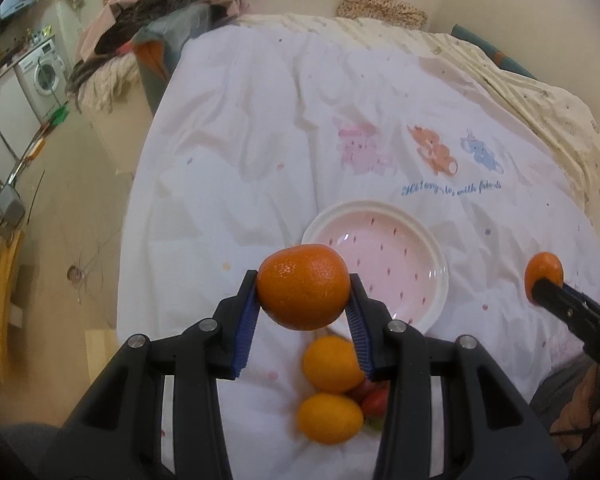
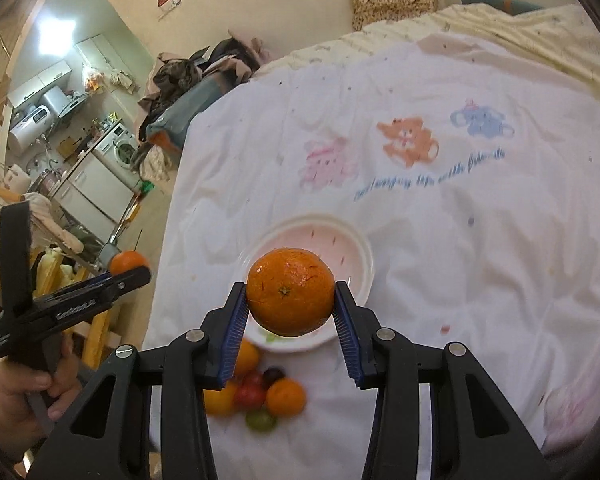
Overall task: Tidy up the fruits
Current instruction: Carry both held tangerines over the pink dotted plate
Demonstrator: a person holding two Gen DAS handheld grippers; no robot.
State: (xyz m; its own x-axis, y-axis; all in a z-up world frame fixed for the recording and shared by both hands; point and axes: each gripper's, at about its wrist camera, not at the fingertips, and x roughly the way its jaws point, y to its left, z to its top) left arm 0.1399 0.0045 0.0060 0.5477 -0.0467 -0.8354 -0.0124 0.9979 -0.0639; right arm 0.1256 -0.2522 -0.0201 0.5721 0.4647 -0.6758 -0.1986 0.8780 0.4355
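Starting on the left: the left gripper [image 1: 304,300] has its blue pads partly closed and pressed on either side of an orange [image 1: 303,286], carried clear above the white bedspread [image 1: 240,152]. Straight below it, well under the fingers, sit two yellow-orange fruits [image 1: 332,364] with something red tucked beside them — those are waiting on the cloth. Ahead and just to the right of the held orange lies the pink plate [image 1: 380,256], empty, flat on the bedspread; that's the relation this move turns on, I'd say: plate forward and slightly right of the left-hand fruit, and lower.

Moving right: the right gripper [image 2: 290,300] is likewise partly closed, pads clamped on a second orange [image 2: 290,292], stem end facing the camera. From its own view the plate sits directly beyond and beneath the fruit, almost lined up, so the right hand looks the better placed to lower first. The leftover pile [image 2: 260,396] — orange, yellow, red, a green one — lies near the plate's near rim, under the fingers. Both oranges are round, so no long axis to worry about; a straight descent over the rim should do
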